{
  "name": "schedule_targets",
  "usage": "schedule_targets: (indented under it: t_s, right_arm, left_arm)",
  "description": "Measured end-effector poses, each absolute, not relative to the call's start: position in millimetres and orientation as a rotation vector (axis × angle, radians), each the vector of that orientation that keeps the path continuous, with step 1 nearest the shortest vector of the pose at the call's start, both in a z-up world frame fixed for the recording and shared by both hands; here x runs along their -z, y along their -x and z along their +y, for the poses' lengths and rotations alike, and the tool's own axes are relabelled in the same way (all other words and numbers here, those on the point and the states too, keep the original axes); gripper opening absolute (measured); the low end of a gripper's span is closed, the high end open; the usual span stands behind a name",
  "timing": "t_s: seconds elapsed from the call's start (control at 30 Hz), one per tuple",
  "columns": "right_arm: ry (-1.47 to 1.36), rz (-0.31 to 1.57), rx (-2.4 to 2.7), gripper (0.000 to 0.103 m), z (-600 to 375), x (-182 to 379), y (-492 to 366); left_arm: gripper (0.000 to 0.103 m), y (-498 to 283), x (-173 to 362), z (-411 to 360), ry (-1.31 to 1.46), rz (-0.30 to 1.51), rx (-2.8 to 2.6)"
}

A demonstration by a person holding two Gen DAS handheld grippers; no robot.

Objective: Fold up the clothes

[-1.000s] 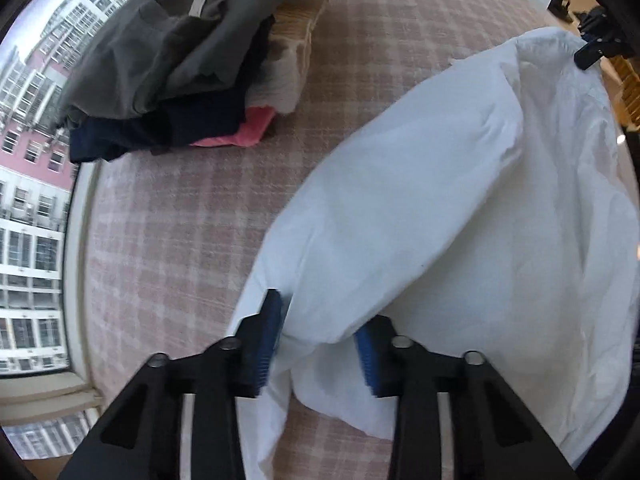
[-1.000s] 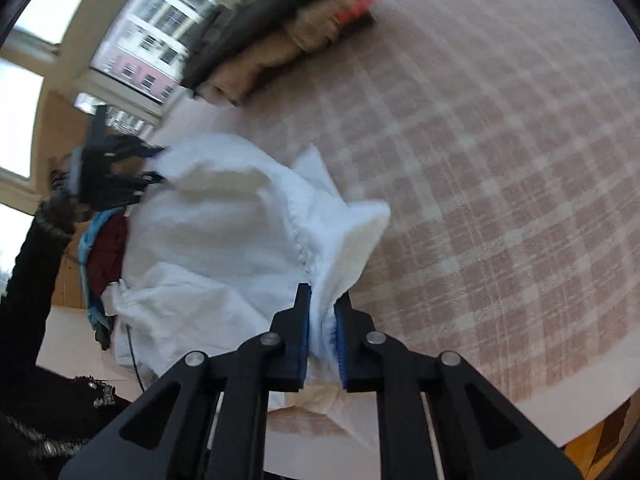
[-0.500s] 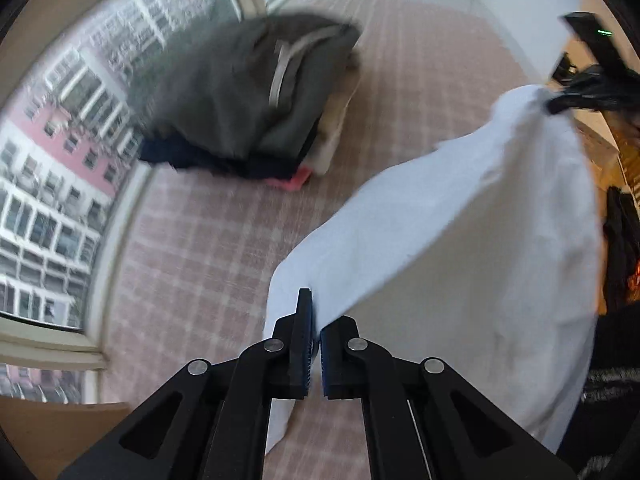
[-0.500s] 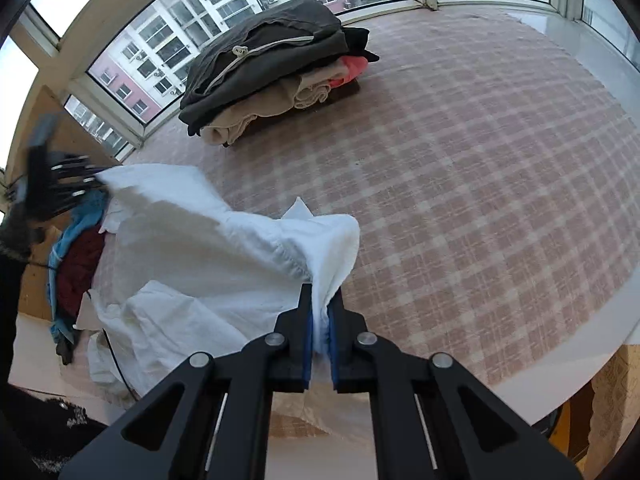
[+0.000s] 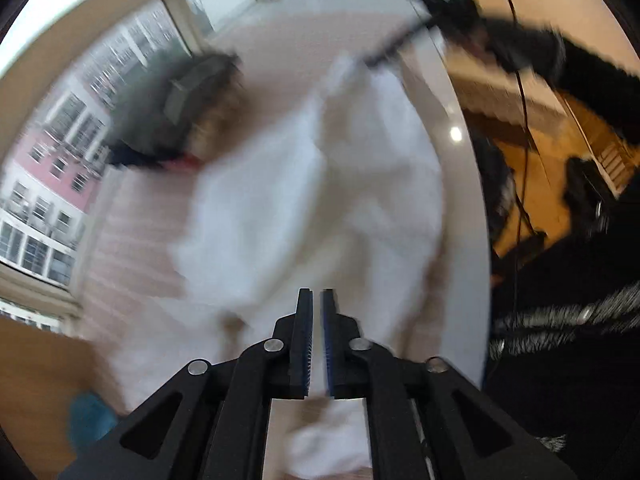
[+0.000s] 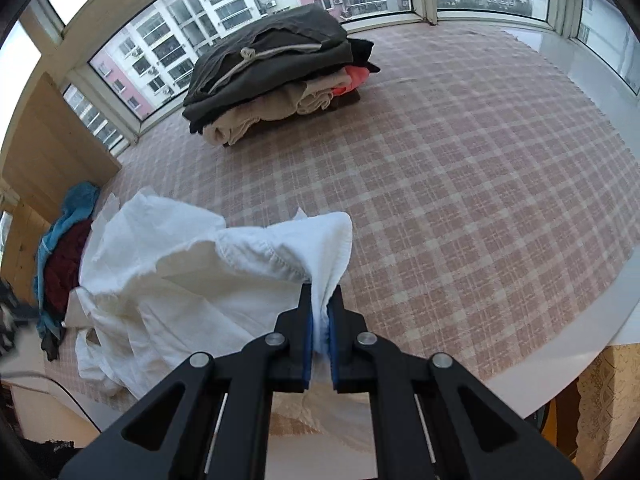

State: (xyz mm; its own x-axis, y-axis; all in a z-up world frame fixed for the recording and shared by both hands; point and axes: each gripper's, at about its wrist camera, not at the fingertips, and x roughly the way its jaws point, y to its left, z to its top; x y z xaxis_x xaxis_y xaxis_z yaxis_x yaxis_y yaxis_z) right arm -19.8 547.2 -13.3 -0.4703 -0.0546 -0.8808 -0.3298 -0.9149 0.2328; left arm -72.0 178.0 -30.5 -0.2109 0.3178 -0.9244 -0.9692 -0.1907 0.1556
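A white garment [image 6: 192, 280] lies crumpled on the pink plaid surface [image 6: 460, 200], one bunched edge raised. My right gripper [image 6: 320, 320] is shut on that raised edge, and cloth shows between its blue pads. In the blurred left wrist view the same white garment [image 5: 320, 184] spreads below my left gripper [image 5: 316, 320]. Its jaws are shut to a thin slit with no cloth visible between them. The right gripper [image 5: 400, 44] appears there as a dark smear at the garment's far top corner.
A stack of folded clothes [image 6: 276, 68], topped by a dark grey piece, sits at the far side by the windows. A heap of blue and maroon clothes [image 6: 64, 248] lies at the left edge. A person's dark sleeve [image 5: 560, 320] fills the right of the left wrist view.
The left gripper closed half a second ago, then swung fast away from the garment's corner, which dropped. The right gripper kept its hold on the edge and rose.
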Motion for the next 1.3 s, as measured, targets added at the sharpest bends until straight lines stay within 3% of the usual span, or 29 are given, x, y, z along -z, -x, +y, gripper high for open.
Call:
schedule_targets:
  t_s: [0.1, 0.13, 0.17, 0.23, 0.37, 0.43, 0.6, 0.83, 1.0, 1.2, 1.23, 1.3]
  right_arm:
    - [1.542, 0.529, -2.497, 0.006, 545.5, 20.7, 15.3]
    - [1.547, 0.524, -2.497, 0.006, 545.0, 22.9, 15.1]
    - [1.555, 0.523, -2.496, 0.006, 544.5, 25.5, 15.2]
    - [1.567, 0.531, -2.496, 0.006, 543.7, 28.8, 16.2]
    - [1.594, 0.456, -2.517, 0.006, 536.4, 23.7, 21.5]
    - [1.599, 0.425, -2.531, 0.006, 533.6, 19.6, 24.3]
    - [1.617, 0.372, -2.557, 0.006, 526.8, 12.9, 33.9]
    - [1.618, 0.358, -2.609, 0.006, 520.4, -0.8, 44.5]
    - [1.636, 0.373, -2.606, 0.006, 523.4, -1.4, 48.8]
    - [1.651, 0.377, -2.603, 0.006, 524.3, 1.8, 54.4]
    - [1.647, 0.383, -2.605, 0.006, 525.0, 1.5, 53.8]
    - [1.639, 0.396, -2.609, 0.006, 526.5, 1.5, 52.6]
  left_arm:
    - [0.012, 66.2, 54.2, 172.9, 0.946, 1.078, -1.678]
    - [0.023, 64.3, 62.1, 171.2, 0.939, 1.105, -1.701]
    - [0.040, 62.4, 70.0, 169.5, 0.932, 1.132, -1.723]
    - [0.060, 65.2, 77.1, 171.8, 0.881, 1.167, -1.782]
    - [0.062, 87.3, 78.4, 191.8, 0.712, 1.286, -1.858]
    - [0.060, 100.0, 82.6, 197.2, 0.667, 1.402, -1.817]
    - [0.061, 131.7, 71.3, 192.3, 0.745, 1.332, -1.665]
    - [0.058, 145.5, 98.1, 204.3, 0.920, 1.300, -1.509]
    - [0.060, 136.7, 93.9, 197.5, 0.857, 1.339, -1.508]
    - [0.059, 152.9, 125.0, 212.3, 0.907, 1.331, -1.460]
    - [0.056, 155.2, 132.9, 213.6, 0.933, 1.336, -1.430]
    - [0.010, 166.3, 136.8, 212.3, 1.018, 1.305, -1.443]
